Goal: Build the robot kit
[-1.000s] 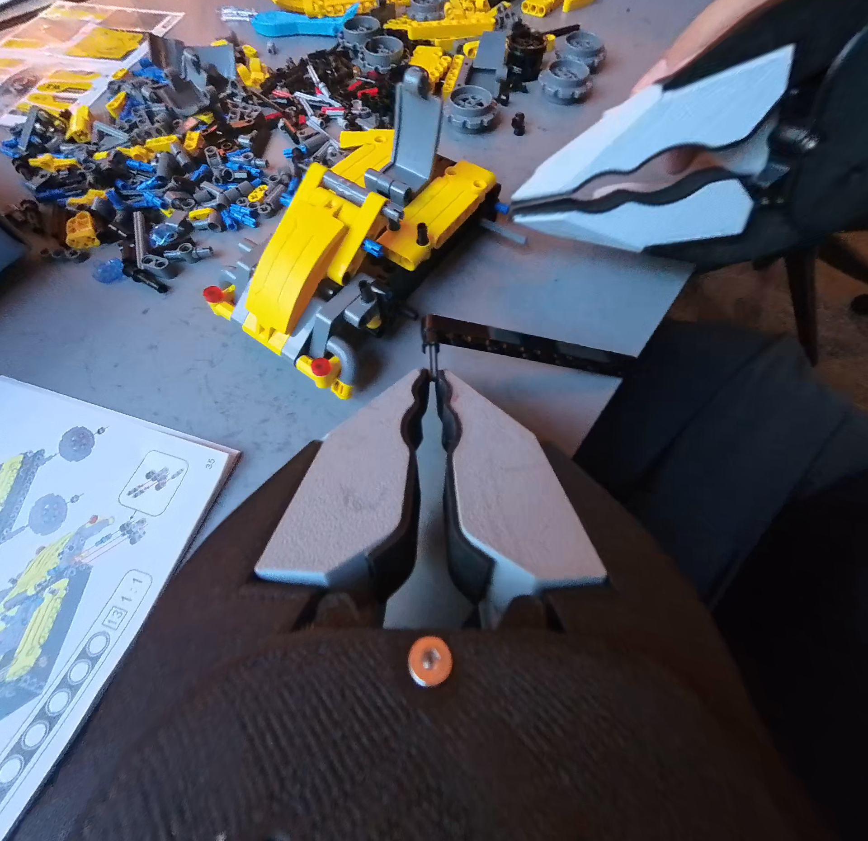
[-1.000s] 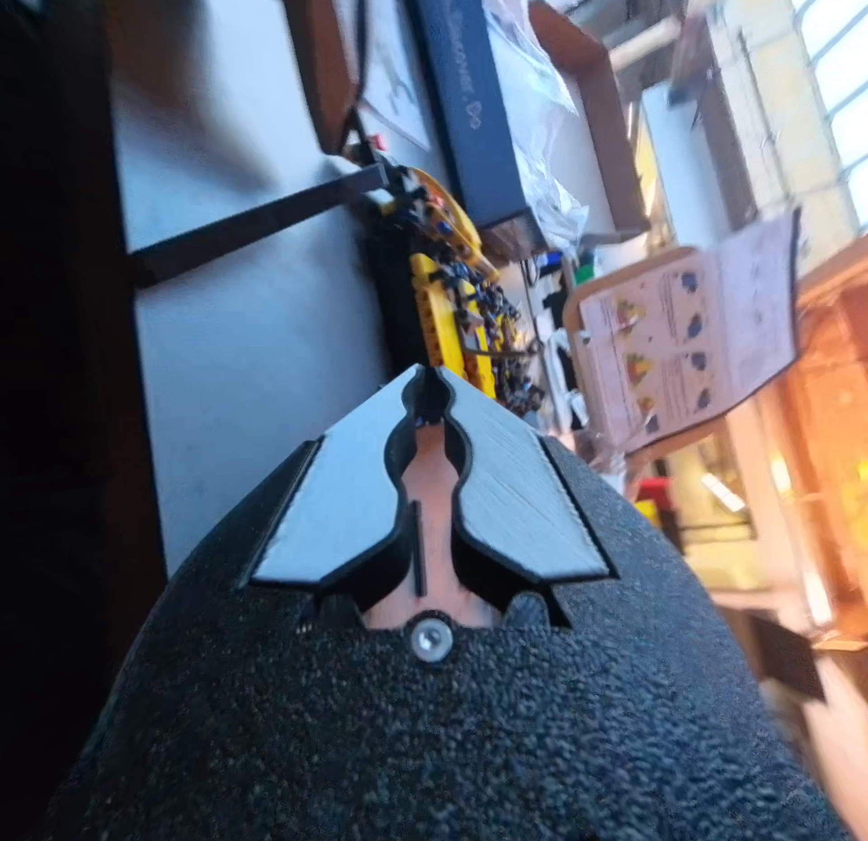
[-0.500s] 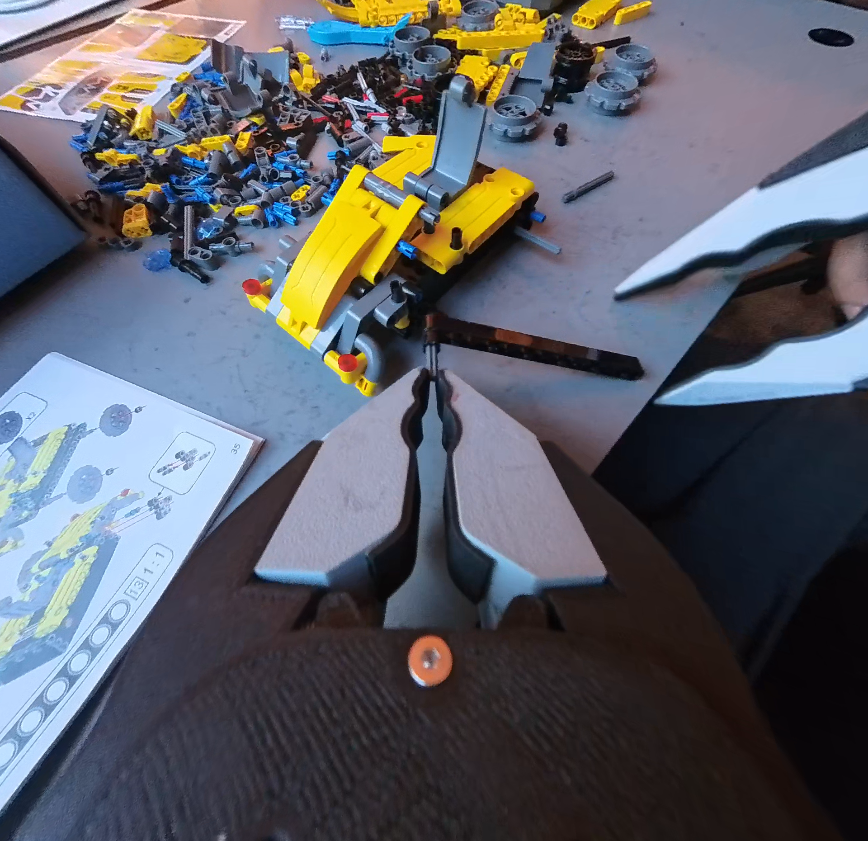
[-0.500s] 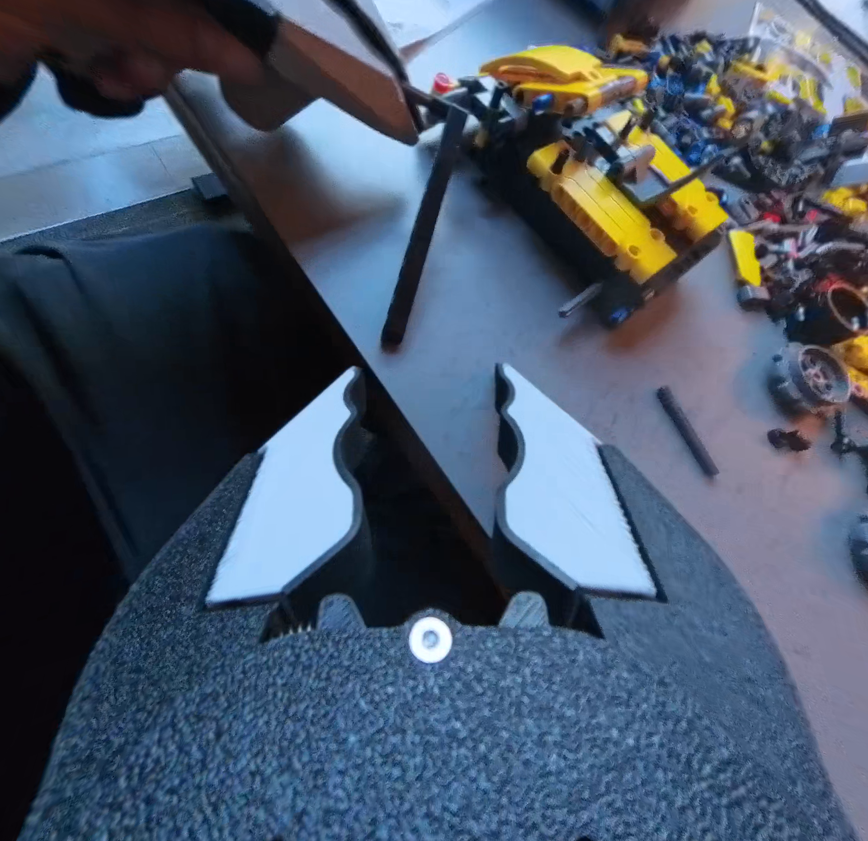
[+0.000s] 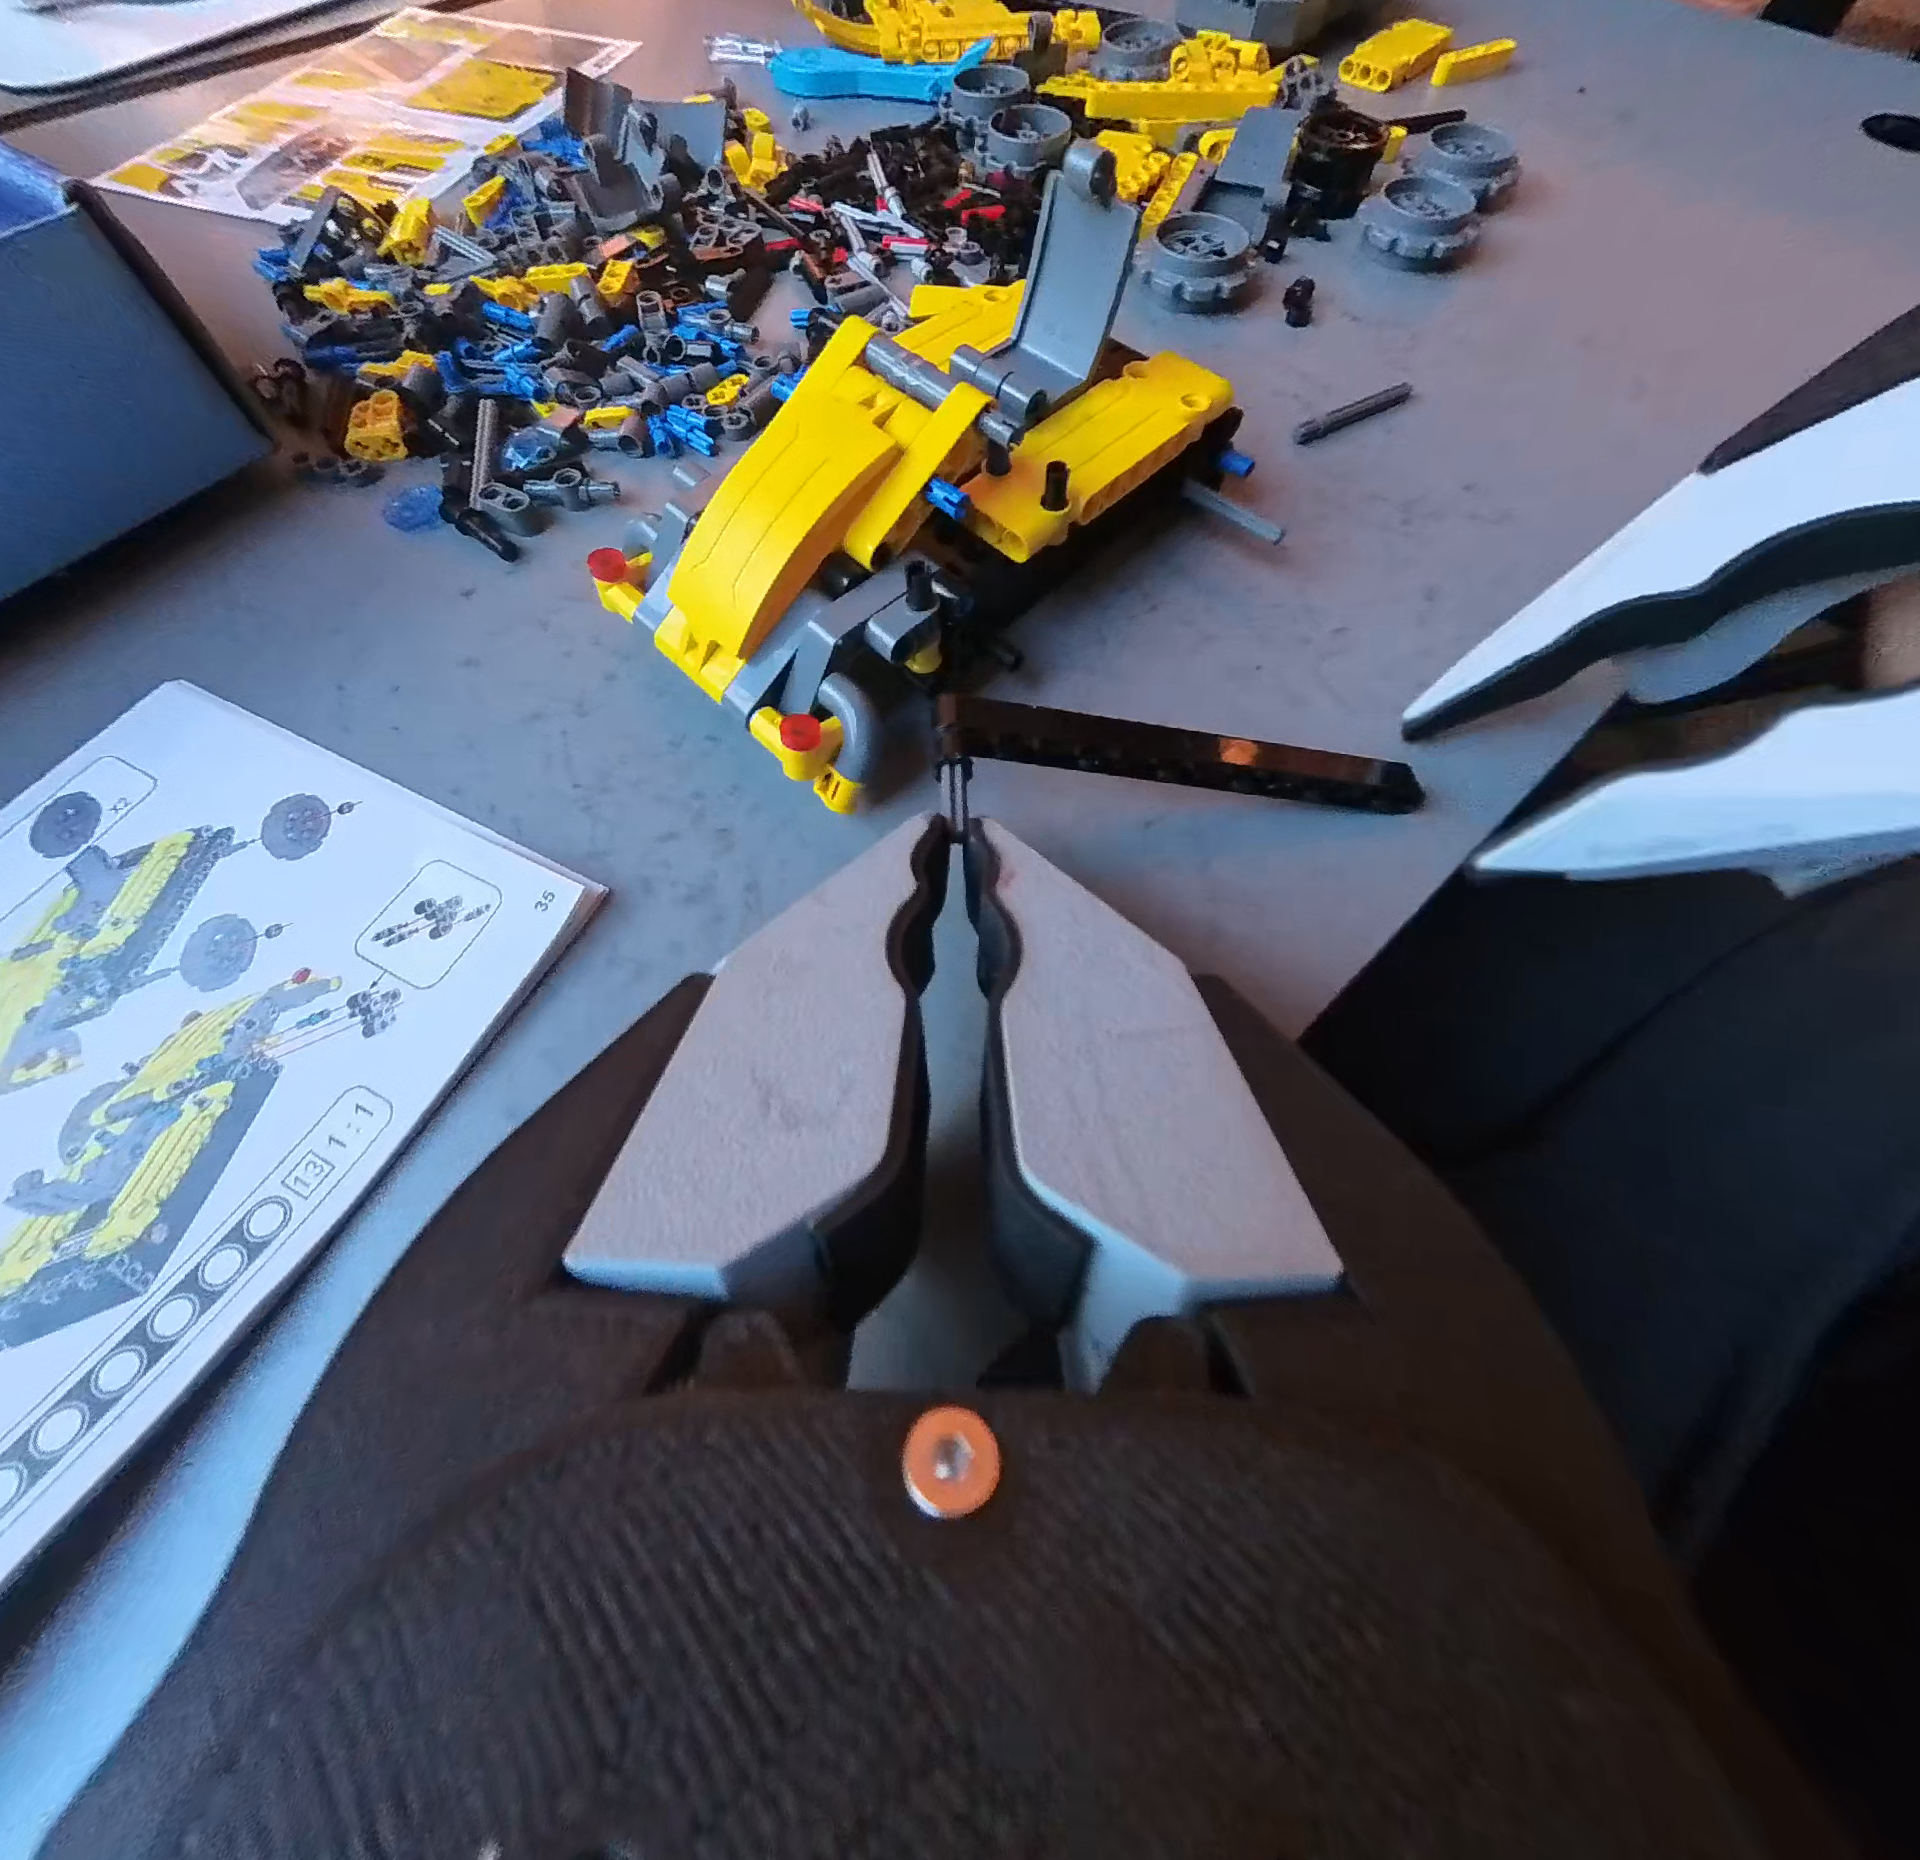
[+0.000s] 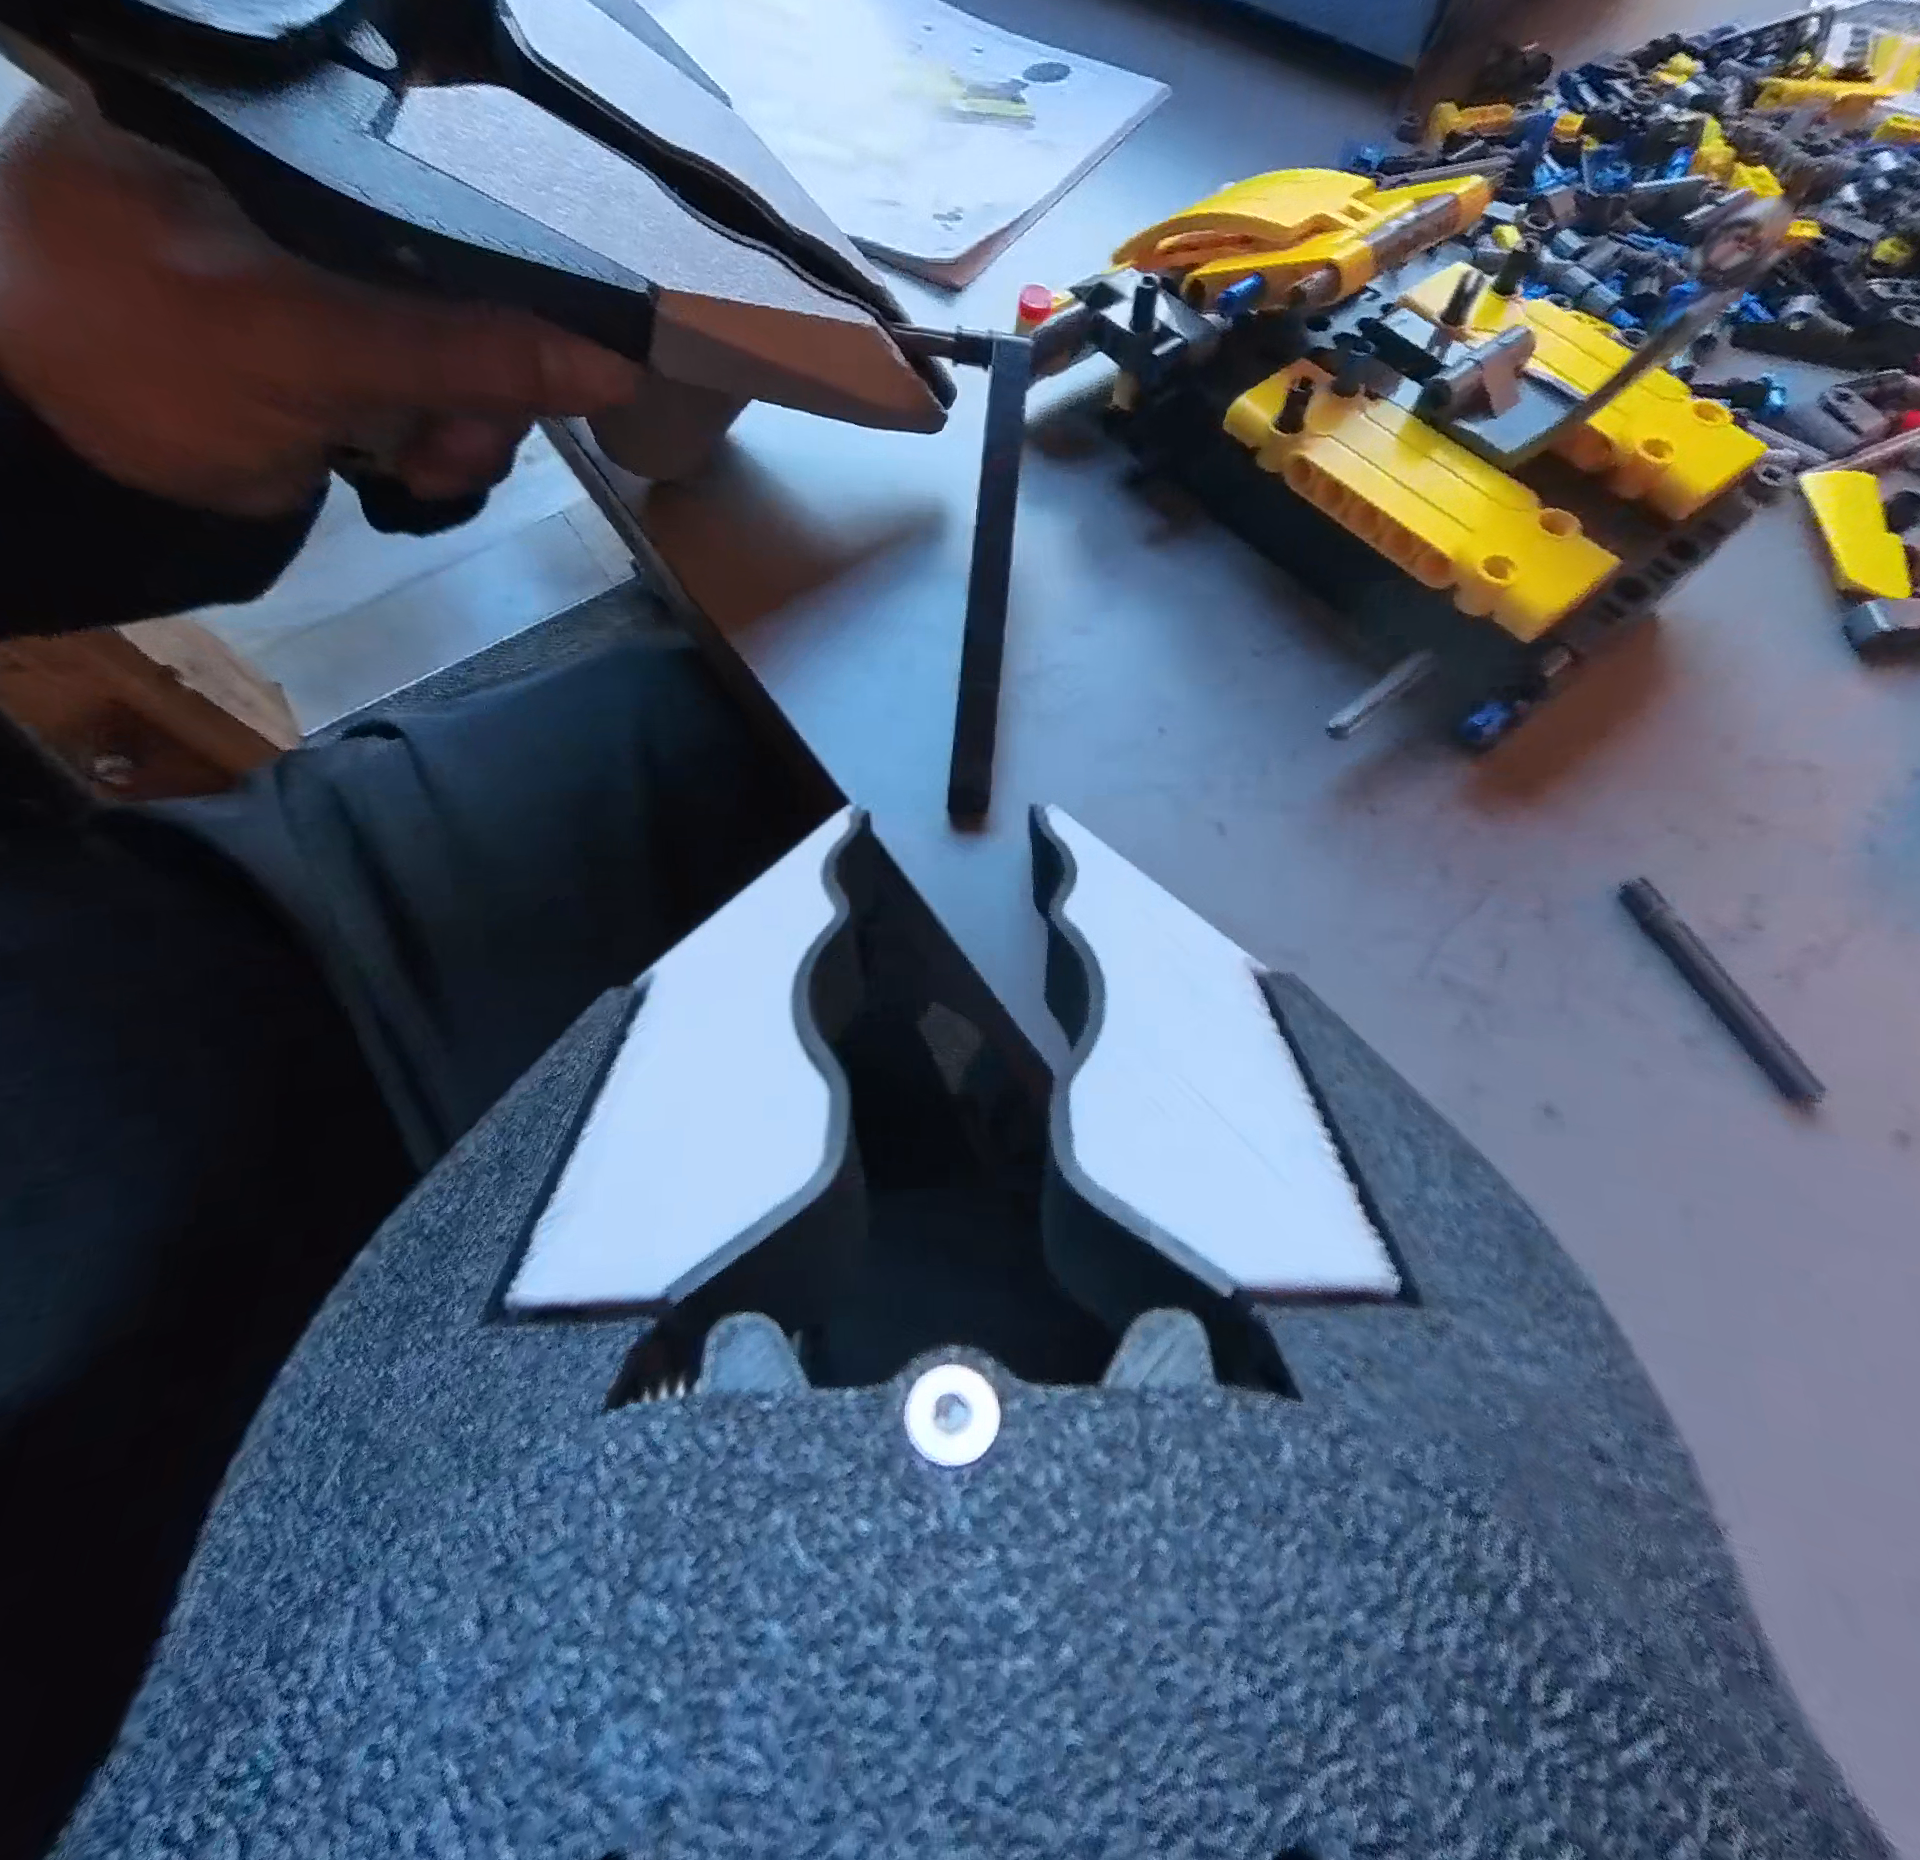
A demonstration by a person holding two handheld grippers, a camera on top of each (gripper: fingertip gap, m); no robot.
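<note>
left gripper (image 5: 956,834) pinching black axle (image 5: 954,787), table edge (image 5: 1351,989) beside

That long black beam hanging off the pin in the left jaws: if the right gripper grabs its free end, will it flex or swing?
The long black beam looks like rigid plastic, so probably little flex. Held only by a thin pin at one end, it may pivot. It seems light.

Bare table (image 6: 1351,927) ahead (right side), yellow model (image 6: 1455,480) blocking beyond
</note>
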